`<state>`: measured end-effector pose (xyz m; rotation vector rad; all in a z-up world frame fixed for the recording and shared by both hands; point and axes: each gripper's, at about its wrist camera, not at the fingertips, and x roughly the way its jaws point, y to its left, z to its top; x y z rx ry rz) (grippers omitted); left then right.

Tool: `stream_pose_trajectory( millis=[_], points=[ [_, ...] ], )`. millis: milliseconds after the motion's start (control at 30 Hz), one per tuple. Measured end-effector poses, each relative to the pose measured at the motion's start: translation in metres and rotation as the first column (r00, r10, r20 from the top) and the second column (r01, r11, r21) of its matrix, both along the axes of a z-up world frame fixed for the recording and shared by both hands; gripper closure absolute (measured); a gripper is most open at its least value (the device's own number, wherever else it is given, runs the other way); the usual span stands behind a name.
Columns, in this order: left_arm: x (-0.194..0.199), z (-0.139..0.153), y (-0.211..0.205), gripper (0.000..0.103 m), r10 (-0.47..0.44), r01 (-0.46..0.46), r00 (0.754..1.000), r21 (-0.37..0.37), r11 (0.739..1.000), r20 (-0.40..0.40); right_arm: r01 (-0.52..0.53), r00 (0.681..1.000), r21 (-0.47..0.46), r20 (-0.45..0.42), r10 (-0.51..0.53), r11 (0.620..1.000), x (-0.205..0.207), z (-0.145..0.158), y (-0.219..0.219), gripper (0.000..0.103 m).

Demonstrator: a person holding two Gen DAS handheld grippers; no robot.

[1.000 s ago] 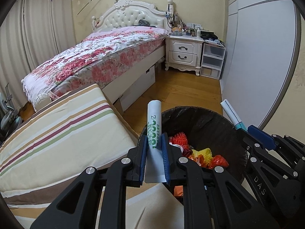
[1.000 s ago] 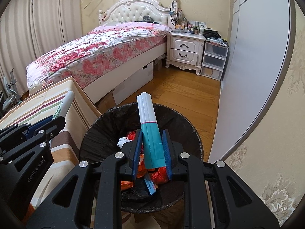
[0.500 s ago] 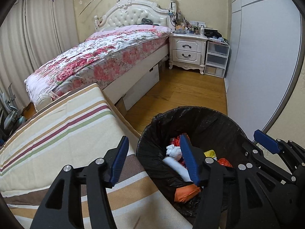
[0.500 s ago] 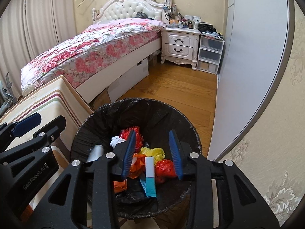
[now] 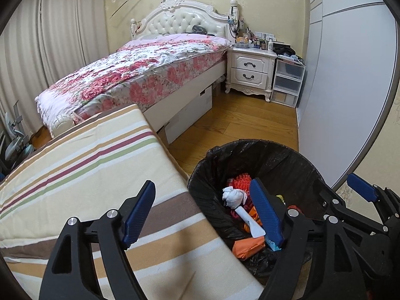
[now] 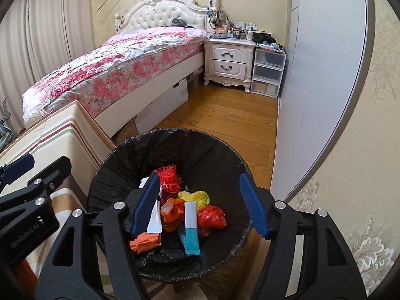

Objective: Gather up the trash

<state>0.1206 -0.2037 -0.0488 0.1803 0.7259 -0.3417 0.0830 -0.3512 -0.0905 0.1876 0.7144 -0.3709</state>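
white-teal tube (image 6: 191, 227): lies in the trash bin on top of the other rubbish; long axis runs near-far in the right wrist view, teal end toward the camera, white end toward the far rim
white tube (image 5: 247, 218): also in the bin, slanted; flat crimped end low and near, other end up toward a white paper wad (image 5: 233, 196)
other trash: red and yellow mesh nets, orange and red plastic bags, packed round both tubes
trash bin (image 6: 140, 147): round, black liner, stands on the floor just beside the worktop
left claw (image 5: 202, 215): jaws opening, wide apart, nothing between them; spans worktop edge and bin rim
right claw (image 6: 200, 207): jaws opening, nothing gripped; hangs over the bin
worktop (image 5: 75, 160): covered in striped beige cloth
floor (image 6: 225, 115): wood boards
room: bed (image 5: 140, 75) with floral cover, white nightstand (image 5: 251, 71), clear plastic drawers, curtains, grey wardrobe door
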Motion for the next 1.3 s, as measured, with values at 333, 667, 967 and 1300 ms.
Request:
stream_pose_trajectory(
  millis=[333,667,967,1300],
  points=[
    [-0.026,0.000,0.032,0.026,0.032,-0.032,0.999,-0.004,0.999,0.010,-0.002,1.000,-0.010,0.002,0.002,1.000,-0.025,0.000,0.022,0.032],
    [-0.048,0.015,0.059,0.024,0.071,-0.071,0.995,-0.011,0.997,0.072,-0.029,0.998,-0.060,0.061,0.033,0.998,-0.046,0.024,0.047,0.027],
    [-0.069,0.031,0.084,0.023,0.106,-0.102,0.990,-0.047,0.994,0.090,-0.067,0.993,-0.083,0.094,0.075,0.994,-0.066,0.040,0.068,0.023],
    [-0.087,0.041,0.100,0.022,0.122,-0.115,0.985,-0.060,0.992,0.121,-0.103,0.984,-0.109,0.132,0.117,0.989,-0.085,0.058,0.089,0.022]
  ],
)
